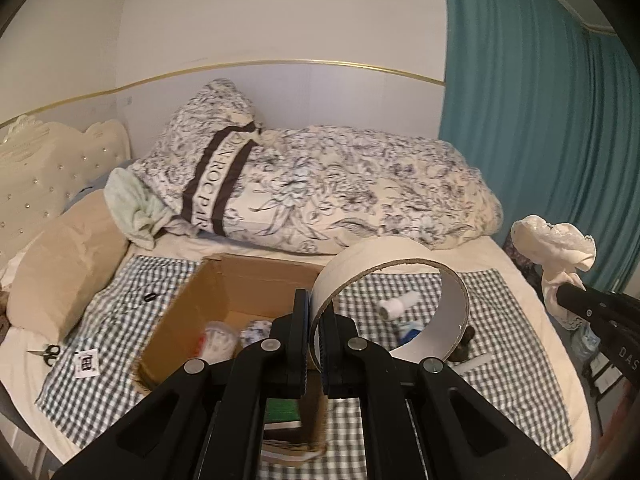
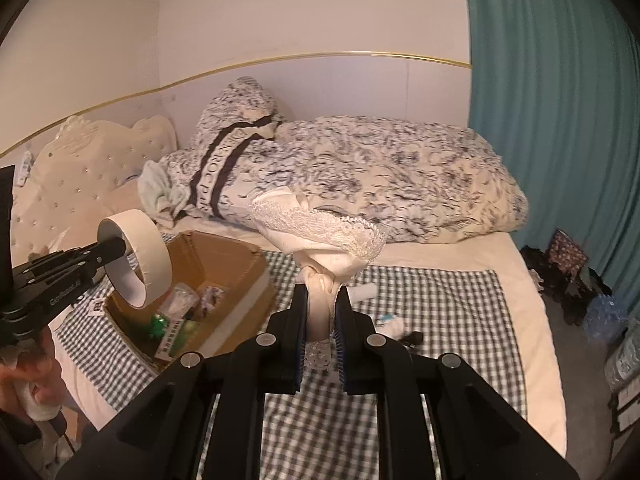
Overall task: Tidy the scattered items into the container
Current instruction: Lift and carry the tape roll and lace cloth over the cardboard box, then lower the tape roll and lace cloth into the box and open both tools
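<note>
My left gripper (image 1: 315,308) is shut on the rim of a wide white tape roll (image 1: 372,264) and holds it in the air over the right edge of the open cardboard box (image 1: 224,292). The roll also shows in the right wrist view (image 2: 150,258). My right gripper (image 2: 321,300) is shut on a knotted cream cloth with lace trim (image 2: 320,232), held above the checked cloth to the right of the box (image 2: 216,268). The cloth also shows in the left wrist view (image 1: 556,248). The box holds several small items.
On the checked cloth (image 1: 500,320) lie a small white roll (image 1: 396,306), a blue-and-white item (image 1: 408,330) and a dark object (image 1: 460,350). Scissors (image 1: 48,354) and a tag (image 1: 88,362) lie at the left. A floral duvet (image 1: 320,184) lies behind; teal curtain at right.
</note>
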